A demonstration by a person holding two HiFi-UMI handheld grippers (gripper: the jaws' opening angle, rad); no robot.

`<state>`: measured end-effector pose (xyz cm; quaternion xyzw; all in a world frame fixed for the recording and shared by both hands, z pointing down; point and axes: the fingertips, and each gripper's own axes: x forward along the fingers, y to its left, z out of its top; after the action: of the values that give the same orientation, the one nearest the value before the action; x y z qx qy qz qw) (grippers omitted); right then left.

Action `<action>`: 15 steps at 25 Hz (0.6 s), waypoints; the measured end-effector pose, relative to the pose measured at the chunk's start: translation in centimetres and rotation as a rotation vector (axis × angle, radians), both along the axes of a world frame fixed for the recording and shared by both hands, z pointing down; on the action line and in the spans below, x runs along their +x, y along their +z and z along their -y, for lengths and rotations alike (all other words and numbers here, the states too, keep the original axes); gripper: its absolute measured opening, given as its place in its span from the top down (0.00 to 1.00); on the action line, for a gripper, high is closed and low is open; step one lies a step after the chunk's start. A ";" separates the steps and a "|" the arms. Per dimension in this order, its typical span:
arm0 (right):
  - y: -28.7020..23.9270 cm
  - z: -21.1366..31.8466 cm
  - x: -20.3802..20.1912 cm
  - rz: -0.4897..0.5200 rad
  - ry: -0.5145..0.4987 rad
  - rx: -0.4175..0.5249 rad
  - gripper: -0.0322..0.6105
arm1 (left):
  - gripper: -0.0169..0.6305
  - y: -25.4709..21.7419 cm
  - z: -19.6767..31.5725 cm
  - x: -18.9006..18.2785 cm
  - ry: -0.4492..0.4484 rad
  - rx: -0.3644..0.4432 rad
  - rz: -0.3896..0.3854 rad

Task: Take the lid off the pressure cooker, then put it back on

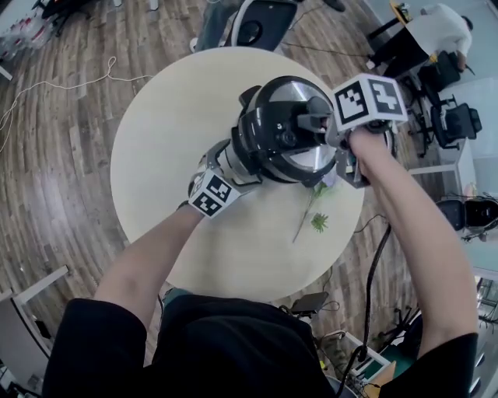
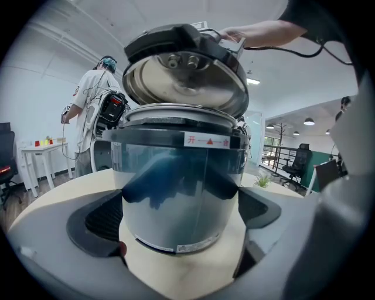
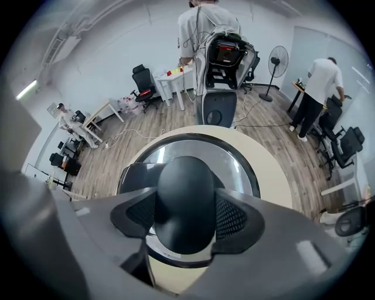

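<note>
A steel pressure cooker pot (image 2: 179, 193) stands on the round table (image 1: 171, 116). My left gripper (image 2: 181, 211) is shut on its lower wall, one pad on each side. In the head view this left gripper (image 1: 233, 165) reaches in from the pot's (image 1: 228, 158) left. The lid (image 2: 187, 70) hangs tilted just above the pot's rim, its shiny underside showing. My right gripper (image 3: 184, 214) is shut on the lid's black knob (image 3: 184, 199), pointing steeply down. From above, the lid (image 1: 299, 151) sits offset to the pot's right, under the right gripper (image 1: 327, 130).
A green plant sprig (image 1: 315, 218) lies on the table just in front of the cooker. Office chairs (image 1: 257, 23), desks and cables stand on the wooden floor around the table. Two people (image 3: 208, 35) work in the background.
</note>
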<state>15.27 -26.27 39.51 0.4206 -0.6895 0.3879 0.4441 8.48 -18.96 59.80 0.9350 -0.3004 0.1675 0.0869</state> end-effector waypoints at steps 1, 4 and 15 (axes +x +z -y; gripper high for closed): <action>0.5 0.3 0.0 -0.013 0.011 -0.007 0.51 | 0.06 -0.1 0.0 0.2 0.002 0.001 -0.005; 1.5 1.1 0.2 -0.059 0.041 -0.032 0.51 | 0.06 -0.4 0.0 0.3 0.006 0.001 -0.011; 5.5 1.2 0.3 -0.093 0.115 -0.086 0.51 | 0.06 -0.1 -0.3 0.3 0.004 0.003 -0.013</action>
<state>15.55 -27.47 44.97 0.4577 -0.6255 0.4220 0.4703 8.73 -18.71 59.70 0.9368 -0.2980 0.1614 0.0872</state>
